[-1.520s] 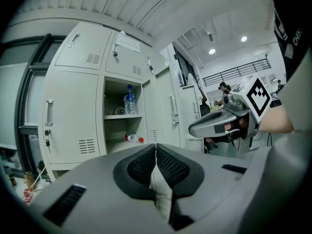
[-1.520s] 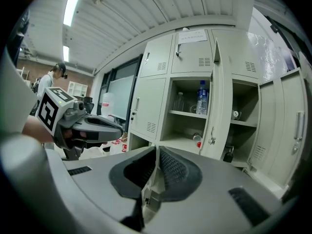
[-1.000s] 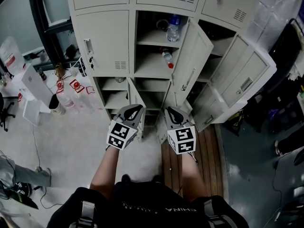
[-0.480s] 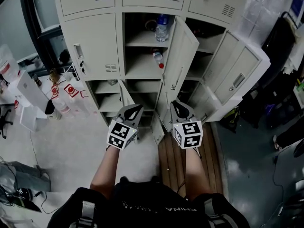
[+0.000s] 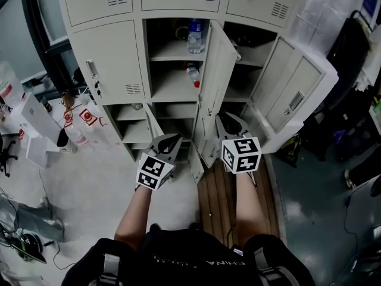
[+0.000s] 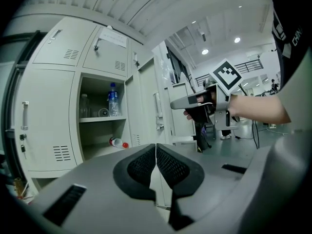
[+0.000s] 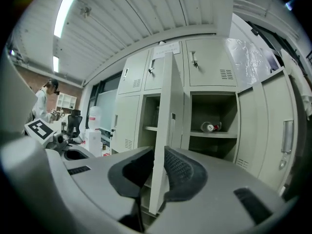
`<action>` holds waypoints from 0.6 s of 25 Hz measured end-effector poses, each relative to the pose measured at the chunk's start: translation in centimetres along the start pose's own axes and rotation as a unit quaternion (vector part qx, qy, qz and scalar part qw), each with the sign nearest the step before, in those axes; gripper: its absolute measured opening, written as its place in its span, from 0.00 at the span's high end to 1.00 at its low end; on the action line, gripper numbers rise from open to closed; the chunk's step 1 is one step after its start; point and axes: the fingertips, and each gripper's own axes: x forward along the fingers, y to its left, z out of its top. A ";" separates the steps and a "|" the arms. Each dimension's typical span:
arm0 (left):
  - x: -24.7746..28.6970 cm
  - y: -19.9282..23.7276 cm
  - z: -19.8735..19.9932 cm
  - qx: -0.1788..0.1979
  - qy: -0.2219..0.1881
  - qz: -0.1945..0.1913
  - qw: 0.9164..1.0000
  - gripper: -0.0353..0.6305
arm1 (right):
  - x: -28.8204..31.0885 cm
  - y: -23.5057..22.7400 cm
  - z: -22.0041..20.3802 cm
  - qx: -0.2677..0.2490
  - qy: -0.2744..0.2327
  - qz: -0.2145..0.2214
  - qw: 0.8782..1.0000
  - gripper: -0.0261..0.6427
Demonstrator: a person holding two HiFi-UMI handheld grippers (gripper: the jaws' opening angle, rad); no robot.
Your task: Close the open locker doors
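Locker door stands edge-on in the gap between my right gripper's spread jaws; I cannot tell whether the pads touch it. My left gripper is pressed together on nothing, just beside it. Farther right a second door hangs open; a bottle stands on the upper shelf.
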 end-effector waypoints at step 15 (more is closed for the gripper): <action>0.9 -0.1 1.8 -0.009 -0.014 0.018 1.000 0.91 | 1.8 -0.5 -0.3 0.001 0.005 0.050 0.999 0.82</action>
